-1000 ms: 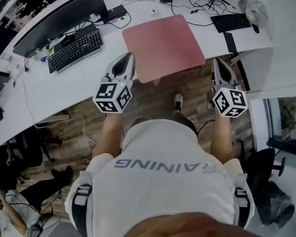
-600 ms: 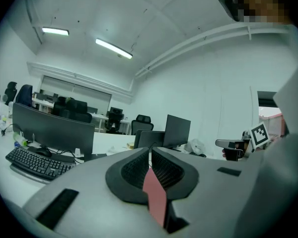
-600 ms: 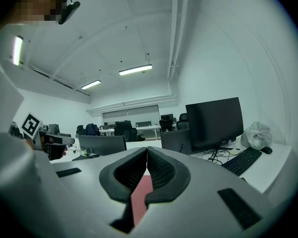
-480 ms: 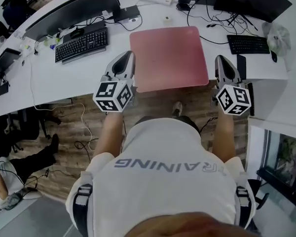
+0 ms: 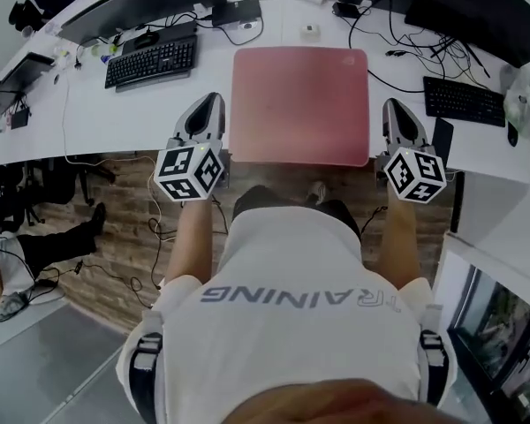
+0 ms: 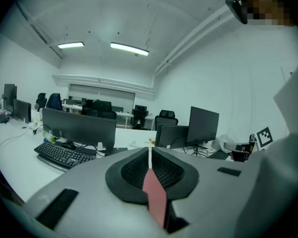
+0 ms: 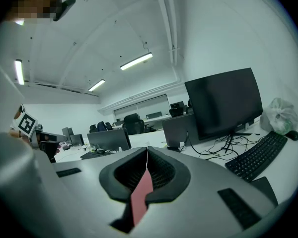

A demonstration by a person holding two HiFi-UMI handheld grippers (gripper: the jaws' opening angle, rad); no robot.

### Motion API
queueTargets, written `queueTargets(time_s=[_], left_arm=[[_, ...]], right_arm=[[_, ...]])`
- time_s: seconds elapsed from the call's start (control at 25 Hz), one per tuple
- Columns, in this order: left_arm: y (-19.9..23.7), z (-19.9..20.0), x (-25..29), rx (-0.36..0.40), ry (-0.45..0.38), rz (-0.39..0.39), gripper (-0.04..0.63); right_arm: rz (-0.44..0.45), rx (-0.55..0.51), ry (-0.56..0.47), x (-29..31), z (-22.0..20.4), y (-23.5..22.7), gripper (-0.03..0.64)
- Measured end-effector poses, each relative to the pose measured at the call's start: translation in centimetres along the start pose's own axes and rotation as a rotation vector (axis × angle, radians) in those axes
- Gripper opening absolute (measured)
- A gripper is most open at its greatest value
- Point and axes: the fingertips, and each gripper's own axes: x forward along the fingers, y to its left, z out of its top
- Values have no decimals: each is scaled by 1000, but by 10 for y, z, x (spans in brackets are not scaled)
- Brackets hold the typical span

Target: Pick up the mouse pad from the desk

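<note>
The pink mouse pad (image 5: pixel 300 104) hangs flat between my two grippers, over the white desk (image 5: pixel 115 122) and its front edge. My left gripper (image 5: pixel 210 104) is shut on the pad's left edge. My right gripper (image 5: pixel 396 111) is shut on its right edge. In the left gripper view a thin pink strip of the pad (image 6: pixel 154 197) is pinched in the closed left gripper (image 6: pixel 149 152). The right gripper view shows the same pink strip (image 7: pixel 140 197) clamped in the right gripper (image 7: pixel 147 155).
A black keyboard (image 5: pixel 150 60) and a monitor (image 5: pixel 141 3) stand on the desk at the left. A second keyboard (image 5: pixel 464 102), cables (image 5: pixel 397 51) and a white bag (image 5: pixel 523 104) are on the right. A small white box (image 5: pixel 310 31) sits behind the pad. Wooden floor lies below.
Both grippers have swung round with the pad still held between them. The pad sat slanted to the desk before and now lies square in front of the person.
</note>
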Motion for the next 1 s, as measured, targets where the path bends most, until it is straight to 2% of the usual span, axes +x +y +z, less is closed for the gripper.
queueTargets(time_s=[0.2,0.48,0.56,0.68,0.72,0.84,0.92,1.0], left_arm=[[-8,-12,12,-4,29,20,43],[18,-35,39,3,91,58,43],[31,-49,52,-4,147,63,43],[42,-76,72,-47,274,20,44],[44,-84,78,-49,307,11,44],[55,-111,92,-41,383,10,52],[60,-132,101,-55,439,3,152],[66,-153,110,-71,494,-3,178]], right_arm=[[11,11,50,15,-13,-18,23],[16,-18,153,50,-35,-15,25],[-2,-15,204,61,-48,-17,25],[-34,-21,287,76,-71,-24,27],[-44,-25,316,81,-79,-27,42],[-87,-42,415,92,-111,-40,143],[-116,-48,472,97,-131,-47,174],[-134,-44,516,102,-148,-52,200]])
